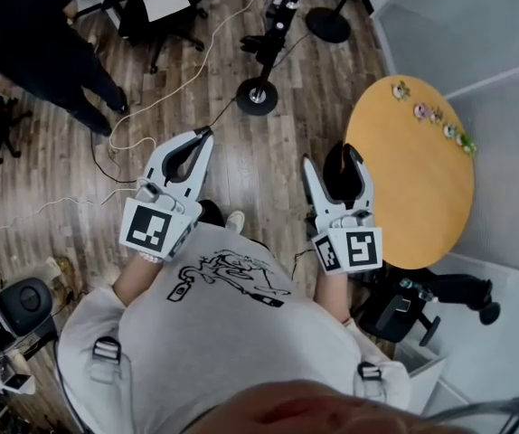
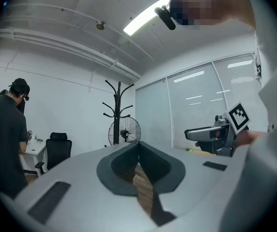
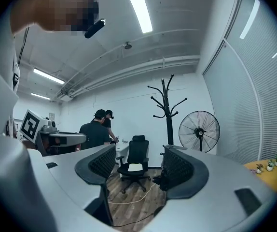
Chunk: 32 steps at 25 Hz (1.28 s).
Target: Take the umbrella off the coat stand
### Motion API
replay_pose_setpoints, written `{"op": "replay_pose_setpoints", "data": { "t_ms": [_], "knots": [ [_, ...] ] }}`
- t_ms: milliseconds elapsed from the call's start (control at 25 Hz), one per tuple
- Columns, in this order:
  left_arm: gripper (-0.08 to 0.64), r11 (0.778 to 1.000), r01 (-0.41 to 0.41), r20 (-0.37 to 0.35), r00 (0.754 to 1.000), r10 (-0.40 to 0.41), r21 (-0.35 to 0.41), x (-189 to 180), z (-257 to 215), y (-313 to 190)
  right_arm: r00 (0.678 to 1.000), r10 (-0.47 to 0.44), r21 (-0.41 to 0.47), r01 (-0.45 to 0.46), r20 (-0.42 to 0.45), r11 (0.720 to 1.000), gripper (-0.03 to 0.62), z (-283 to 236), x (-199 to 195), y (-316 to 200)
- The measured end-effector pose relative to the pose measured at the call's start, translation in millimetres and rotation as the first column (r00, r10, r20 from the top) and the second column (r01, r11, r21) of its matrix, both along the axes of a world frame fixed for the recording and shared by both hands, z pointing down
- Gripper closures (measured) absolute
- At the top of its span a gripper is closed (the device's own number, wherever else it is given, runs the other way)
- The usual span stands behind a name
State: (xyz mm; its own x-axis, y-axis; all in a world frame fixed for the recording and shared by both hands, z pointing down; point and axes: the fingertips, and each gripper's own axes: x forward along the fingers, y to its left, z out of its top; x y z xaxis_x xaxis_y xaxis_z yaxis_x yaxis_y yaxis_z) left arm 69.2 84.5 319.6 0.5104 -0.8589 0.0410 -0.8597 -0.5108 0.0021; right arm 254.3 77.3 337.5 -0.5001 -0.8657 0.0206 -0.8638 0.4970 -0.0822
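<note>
Nothing done yet: well apart from far coat stand [image 3: 169,111], umbrella unseen. Holds left gripper [image 1: 206,135] shut, right gripper [image 1: 330,157] open, both empty.

White T-shirt [image 1: 241,342], short sleeves; black line drawing [image 1: 232,277] on chest. Dark strap buckles [image 1: 106,351] at both shoulders. Left hand-held gripper [image 1: 205,134], right hand-held gripper [image 1: 330,156]: pale grey shells, black-lined jaws. At the rear of each, a cube [image 1: 151,227] with black-and-white square markers.
</note>
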Motion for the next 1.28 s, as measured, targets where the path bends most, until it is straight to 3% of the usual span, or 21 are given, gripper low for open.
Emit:
{"op": "replay_pose_setpoints", "data": {
  "t_ms": [520, 1280],
  "knots": [
    [0.552, 1.0, 0.026, -0.001, 1.0, -0.026, 0.003, -11.6, 3.4, -21.4, 1.0, -0.009, -0.017, 0.009, -0.002, 1.0, 0.272, 8.6, -8.0, -17.4],
    [0.552, 0.999, 0.022, -0.037, 0.999, -0.021, 0.028, -51.0, -9.9, -120.2, 1.0, -0.026, 0.005, 0.026, -0.015, 1.0, 0.278, -8.1, -52.0, -118.5]
  ]
}}
